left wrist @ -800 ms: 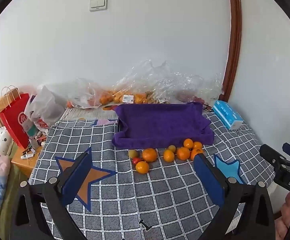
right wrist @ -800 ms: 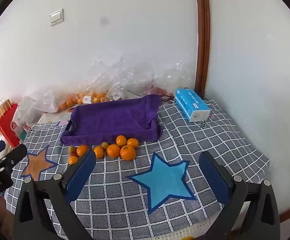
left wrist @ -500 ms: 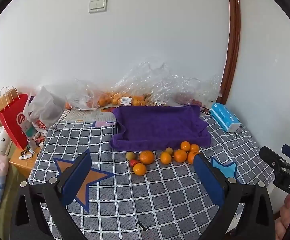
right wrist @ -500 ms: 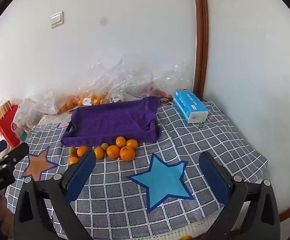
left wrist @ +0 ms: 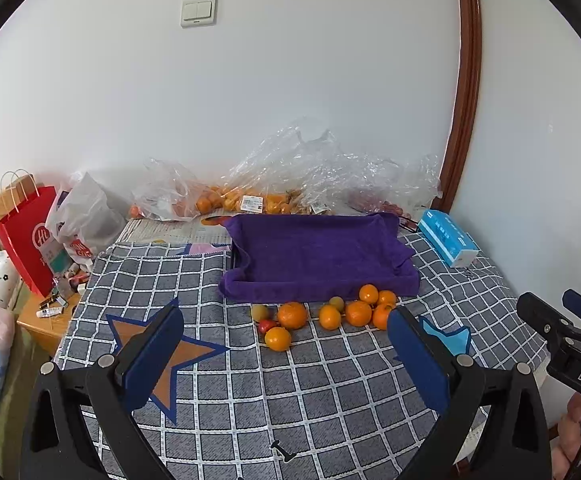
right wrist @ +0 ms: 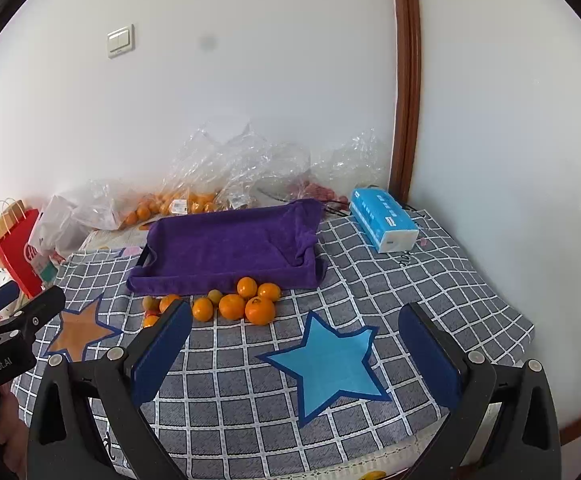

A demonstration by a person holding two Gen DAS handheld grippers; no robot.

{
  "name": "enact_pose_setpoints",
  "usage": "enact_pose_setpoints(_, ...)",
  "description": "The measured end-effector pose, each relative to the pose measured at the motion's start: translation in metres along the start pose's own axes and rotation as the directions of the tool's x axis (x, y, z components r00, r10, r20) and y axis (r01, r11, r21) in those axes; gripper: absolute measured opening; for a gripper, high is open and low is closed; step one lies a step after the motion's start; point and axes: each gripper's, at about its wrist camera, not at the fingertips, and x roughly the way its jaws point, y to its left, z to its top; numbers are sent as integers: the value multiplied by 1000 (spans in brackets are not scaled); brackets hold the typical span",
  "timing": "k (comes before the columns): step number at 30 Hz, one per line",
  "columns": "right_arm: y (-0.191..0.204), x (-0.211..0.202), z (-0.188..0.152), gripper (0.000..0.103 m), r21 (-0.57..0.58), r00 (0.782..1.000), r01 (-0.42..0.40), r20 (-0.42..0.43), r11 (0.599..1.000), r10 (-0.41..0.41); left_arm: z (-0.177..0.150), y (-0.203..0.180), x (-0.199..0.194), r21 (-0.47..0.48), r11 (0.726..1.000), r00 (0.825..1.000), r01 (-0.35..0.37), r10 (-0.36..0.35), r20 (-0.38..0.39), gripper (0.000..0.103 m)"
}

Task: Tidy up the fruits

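We hold both claws spread wide, empty: left claw (left wrist: 286, 354), right claw (right wrist: 296, 350). Loose round orange and yellow-green fruits (left wrist: 322, 316) lie ahead on the grey checked cloth surface (left wrist: 330, 392), just before the purple towel-lined tray (left wrist: 318, 256). Left claw looks nearer. White-walled room corner.

bare cloth (left wrist: 330, 392) ahead, oranges (left wrist: 330, 316) beyond
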Motion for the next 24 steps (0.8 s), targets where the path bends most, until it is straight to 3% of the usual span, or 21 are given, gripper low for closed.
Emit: enact_pose_setpoints(24, 14, -5, 1, 102, -15, 1000, -12, 18, 1000, 12, -4, 11, -5, -12, 1000, 1000, -11, 11, 15, 102)
